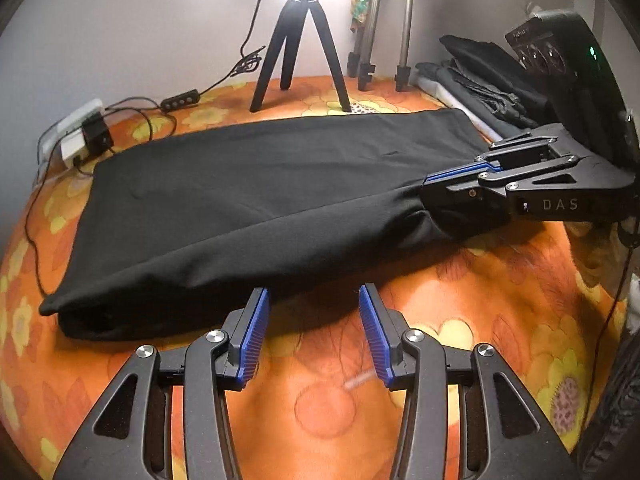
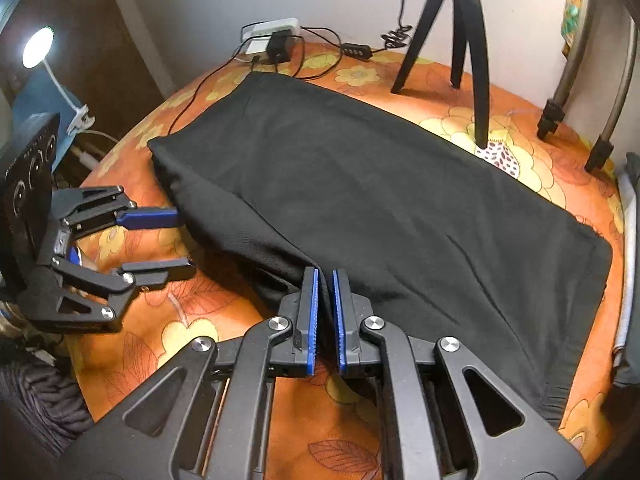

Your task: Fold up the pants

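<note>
We see the orange floral tablecloth (image 2: 168, 336) carrying the black pants (image 2: 360, 184), which lie flat across its middle, already doubled lengthwise into 1 long band with a few shallow creases and a thick rolled near edge. The right gripper (image 2: 325, 280) is pinched nearly closed on that near edge, fabric caught between its blue pads (image 2: 311, 320). The left gripper (image 1: 314, 300) stands about half open just short of the same edge, holding nothing. We judge 2 risks: a thin 1-layer pinch on the right could let the lower layers slide apart when lifted, and a left grasp taken too shallow could slip, skewing the fold. The tripod (image 2: 460, 36) and cables (image 2: 320, 44) stand near the far edge and could snag a swung hem.
</note>
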Motion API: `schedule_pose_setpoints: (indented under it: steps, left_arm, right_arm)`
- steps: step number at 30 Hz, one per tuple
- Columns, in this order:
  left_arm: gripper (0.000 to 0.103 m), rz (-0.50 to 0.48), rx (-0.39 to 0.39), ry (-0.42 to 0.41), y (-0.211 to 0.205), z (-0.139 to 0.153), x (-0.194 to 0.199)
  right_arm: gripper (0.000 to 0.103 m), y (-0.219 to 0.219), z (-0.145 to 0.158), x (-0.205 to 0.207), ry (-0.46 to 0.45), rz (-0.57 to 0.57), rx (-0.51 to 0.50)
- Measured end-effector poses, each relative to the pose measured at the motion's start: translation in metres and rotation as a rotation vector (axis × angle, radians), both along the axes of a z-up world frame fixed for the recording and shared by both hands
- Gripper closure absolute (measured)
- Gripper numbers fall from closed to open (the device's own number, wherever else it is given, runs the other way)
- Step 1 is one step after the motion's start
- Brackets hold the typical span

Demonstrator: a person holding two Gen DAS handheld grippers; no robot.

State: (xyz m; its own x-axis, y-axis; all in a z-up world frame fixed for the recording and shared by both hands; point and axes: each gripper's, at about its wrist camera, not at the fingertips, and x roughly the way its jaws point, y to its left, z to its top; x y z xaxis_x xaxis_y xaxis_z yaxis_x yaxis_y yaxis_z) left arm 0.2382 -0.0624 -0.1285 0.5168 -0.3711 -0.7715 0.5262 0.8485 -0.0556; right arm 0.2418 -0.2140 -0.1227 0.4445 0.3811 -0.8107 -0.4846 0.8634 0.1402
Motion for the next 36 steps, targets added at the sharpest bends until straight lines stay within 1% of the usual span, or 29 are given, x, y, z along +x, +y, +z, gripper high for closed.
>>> schedule_pose_setpoints:
  steps: [5,7,10,13,14,15,17,18,20,22,25,27,30,31,34,36]
  left_arm:
    - [0.059,-0.023,0.031,-0.024,-0.019,-0.005,0.008]
    - [0.059,-0.024,0.038,-0.020,-0.024,-0.008,0.012]
    - [0.058,-0.027,0.032,-0.021,-0.028,-0.010,0.018]
    - [0.059,-0.050,0.034,-0.033,-0.034,-0.011,0.019]
    - [0.061,-0.063,0.028,-0.028,-0.035,-0.011,0.018]
    - [0.066,-0.076,0.020,-0.024,-0.035,-0.010,0.017]
    - [0.087,-0.096,0.005,-0.004,-0.030,-0.008,0.014]
    - [0.092,-0.100,-0.007,0.008,-0.027,-0.006,0.012]
    - [0.095,-0.113,-0.038,0.036,-0.017,-0.005,0.006]
    - [0.096,-0.134,-0.042,0.059,-0.009,-0.005,-0.004]
    - [0.095,-0.140,-0.034,0.082,-0.001,-0.008,-0.015]
    - [0.092,-0.128,-0.049,0.120,0.007,-0.007,-0.020]
    - [0.092,-0.124,-0.073,0.132,0.019,0.002,-0.029]
    - [0.092,-0.132,-0.088,0.127,0.021,0.007,-0.033]
    - [0.092,-0.154,-0.115,0.065,0.021,0.026,-0.041]
    - [0.092,-0.174,-0.104,0.015,0.012,0.036,-0.042]
  right_arm:
    - [0.095,-0.012,-0.001,0.015,0.025,-0.060,0.042]
    - [0.095,-0.015,-0.003,0.020,0.026,-0.081,0.039]
    - [0.095,-0.016,-0.005,0.022,0.026,-0.080,0.032]
    - [0.095,-0.017,-0.003,0.020,0.018,-0.069,0.029]
    - [0.095,-0.018,-0.003,0.020,0.016,-0.071,0.029]
    - [0.095,-0.020,-0.003,0.020,0.017,-0.076,0.032]
    - [0.095,-0.026,-0.006,0.021,0.024,-0.099,0.030]
    - [0.095,-0.028,-0.007,0.021,0.027,-0.106,0.028]
    - [0.095,-0.031,-0.010,0.021,0.032,-0.122,0.019]
    - [0.095,-0.035,-0.011,0.021,0.034,-0.132,0.019]
    - [0.095,-0.036,-0.011,0.017,0.028,-0.139,0.009]
    - [0.095,-0.037,-0.010,0.014,0.023,-0.135,-0.005]
    - [0.095,-0.044,-0.007,0.007,0.019,-0.144,-0.008]
    - [0.095,-0.051,-0.004,0.004,0.016,-0.159,0.000]
    - [0.095,-0.073,0.010,-0.006,-0.007,-0.202,0.033]
    - [0.094,-0.090,0.021,-0.012,-0.029,-0.245,0.043]
